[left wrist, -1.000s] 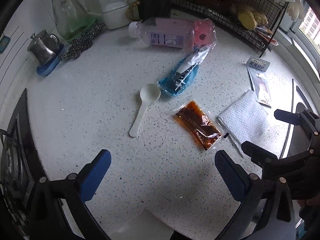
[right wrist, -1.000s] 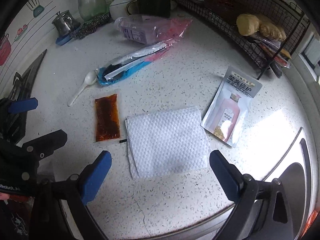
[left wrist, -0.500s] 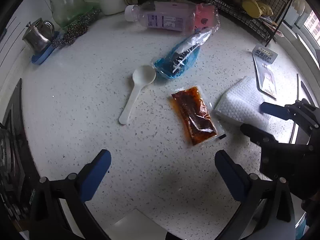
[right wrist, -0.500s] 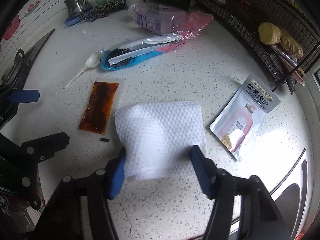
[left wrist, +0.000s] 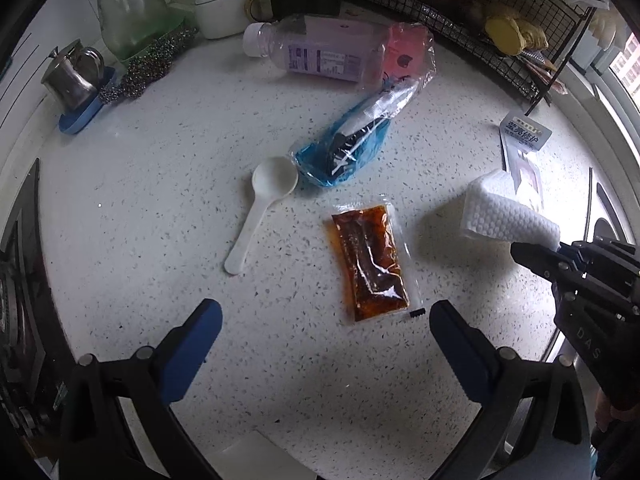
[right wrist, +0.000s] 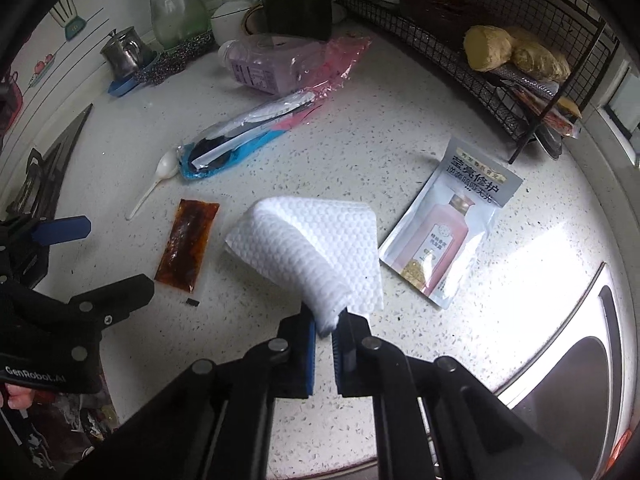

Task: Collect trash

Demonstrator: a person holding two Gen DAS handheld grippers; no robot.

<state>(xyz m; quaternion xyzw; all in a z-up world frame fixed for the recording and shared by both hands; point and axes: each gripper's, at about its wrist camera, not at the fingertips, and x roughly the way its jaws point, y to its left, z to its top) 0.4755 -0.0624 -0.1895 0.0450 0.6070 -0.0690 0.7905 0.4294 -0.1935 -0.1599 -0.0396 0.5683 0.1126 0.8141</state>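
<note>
Right wrist view: the right claw [right wrist: 326, 326] has just been closing and now pinches the near edge of the white dimpled paper towel [right wrist: 316, 248], which is bunched and lifted off the speckled white table [right wrist: 400, 128] where it lay flat a second ago. First piece of trash secured; it awaits carrying off. Left of it lie the red-brown sauce sachet [right wrist: 186, 248] and, farther, the white plastic spoon [right wrist: 154, 190]; right, the grey shampoo pouch [right wrist: 448, 224]. Left claw [left wrist: 326, 344] hangs open above the table, near the sachet, holding nothing.
</note>
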